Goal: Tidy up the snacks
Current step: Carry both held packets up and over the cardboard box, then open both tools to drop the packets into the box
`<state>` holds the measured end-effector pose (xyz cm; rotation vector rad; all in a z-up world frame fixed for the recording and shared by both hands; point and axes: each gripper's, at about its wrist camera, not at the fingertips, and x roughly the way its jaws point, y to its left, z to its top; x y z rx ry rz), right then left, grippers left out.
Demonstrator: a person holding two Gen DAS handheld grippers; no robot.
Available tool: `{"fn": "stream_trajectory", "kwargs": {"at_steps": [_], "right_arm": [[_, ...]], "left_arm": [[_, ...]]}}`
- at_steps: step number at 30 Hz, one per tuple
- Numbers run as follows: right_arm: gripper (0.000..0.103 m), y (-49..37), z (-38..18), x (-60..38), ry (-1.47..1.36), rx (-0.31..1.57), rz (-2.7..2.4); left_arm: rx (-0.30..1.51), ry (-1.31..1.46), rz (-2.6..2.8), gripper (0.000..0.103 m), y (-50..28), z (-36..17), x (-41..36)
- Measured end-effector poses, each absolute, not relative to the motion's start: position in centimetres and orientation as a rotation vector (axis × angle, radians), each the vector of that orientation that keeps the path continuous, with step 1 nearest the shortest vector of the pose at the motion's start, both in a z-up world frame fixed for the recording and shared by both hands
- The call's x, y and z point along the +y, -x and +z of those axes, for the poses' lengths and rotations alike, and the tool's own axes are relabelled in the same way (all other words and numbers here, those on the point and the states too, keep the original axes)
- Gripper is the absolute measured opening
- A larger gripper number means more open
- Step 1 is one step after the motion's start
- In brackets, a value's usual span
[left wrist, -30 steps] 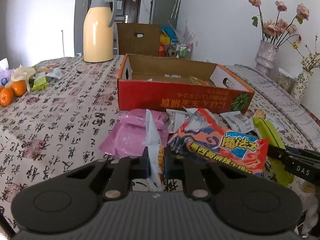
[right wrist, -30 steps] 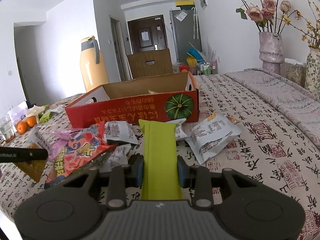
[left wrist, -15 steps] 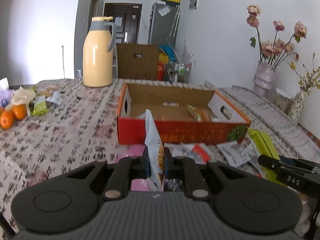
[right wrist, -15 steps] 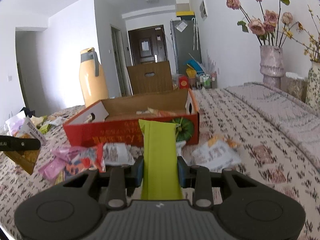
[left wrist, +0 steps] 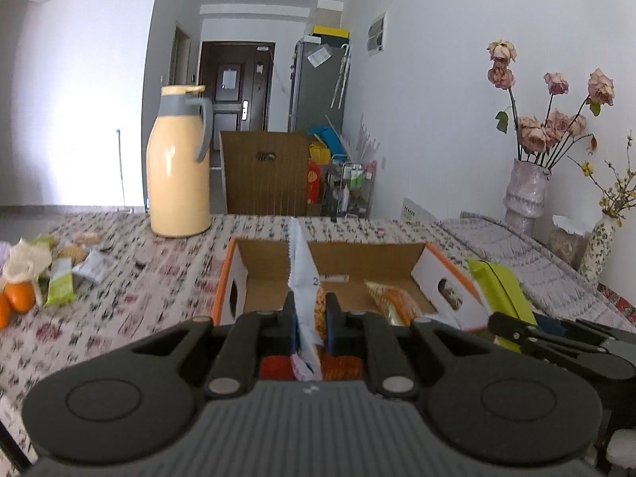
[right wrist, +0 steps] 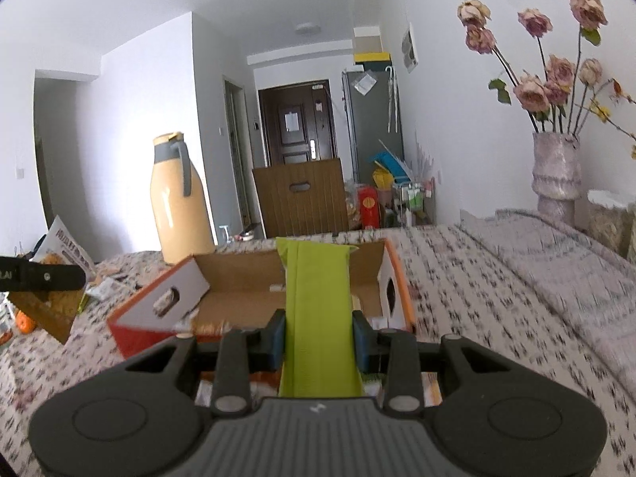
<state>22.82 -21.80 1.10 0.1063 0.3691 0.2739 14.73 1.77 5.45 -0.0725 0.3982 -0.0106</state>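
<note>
My left gripper [left wrist: 311,320] is shut on a thin white snack packet [left wrist: 303,274] that stands on edge between the pads, held just in front of the open red cardboard box [left wrist: 238,278]. An orange packet [left wrist: 391,298] lies inside the box. My right gripper [right wrist: 318,332] is shut on a flat lime-green packet [right wrist: 318,318], raised before the same box [right wrist: 143,328]. In the left wrist view the green packet [left wrist: 499,290] and the right gripper's arm appear at the right. In the right wrist view the left gripper's finger [right wrist: 43,276] and its packet show at the far left.
A yellow thermos jug [left wrist: 179,167] stands behind the box on the patterned tablecloth [left wrist: 119,302]. Oranges [left wrist: 18,298] and small packets lie at the left edge. Vases of dried flowers [left wrist: 526,194] stand at the right. A wooden chair back [right wrist: 302,198] rises beyond the table.
Both grippers have risen and come closer to the box with their packets held. The loose snacks on the cloth have dropped out of sight below, and the box's inside shows more.
</note>
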Motion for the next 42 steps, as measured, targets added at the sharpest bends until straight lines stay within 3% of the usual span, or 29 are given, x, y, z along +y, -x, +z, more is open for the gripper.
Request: {"fn": "stream_trajectory", "kwargs": {"at_steps": [18,36,38,40,41,42], "right_arm": [[0.033,-34.9,1.7,-18.4,-0.099,0.396,0.255],[0.034,-35.7,-0.5,-18.4,-0.112,0.431,0.27],[0.037,-35.5,-0.5,-18.6,-0.121,0.43,0.272],[0.041,-35.3,-0.3,-18.9,-0.132,0.42,0.271],[0.05,-35.1,-0.3,-19.0,-0.137,0.416,0.273],[0.067,-35.1,-0.1,-19.1,-0.142,0.412,0.273]], "left_arm": [[0.441,0.063,0.061,0.013,-25.2,4.2,1.2],[0.488,0.081,0.073,0.016,-26.8,0.9,2.4],[0.483,0.087,0.071,0.032,-26.8,1.1,2.4],[0.465,0.084,0.098,0.076,-26.5,1.2,2.4],[0.454,0.079,0.118,0.085,-26.3,1.3,2.3],[0.442,0.077,0.133,0.097,-26.1,1.5,2.3]]}}
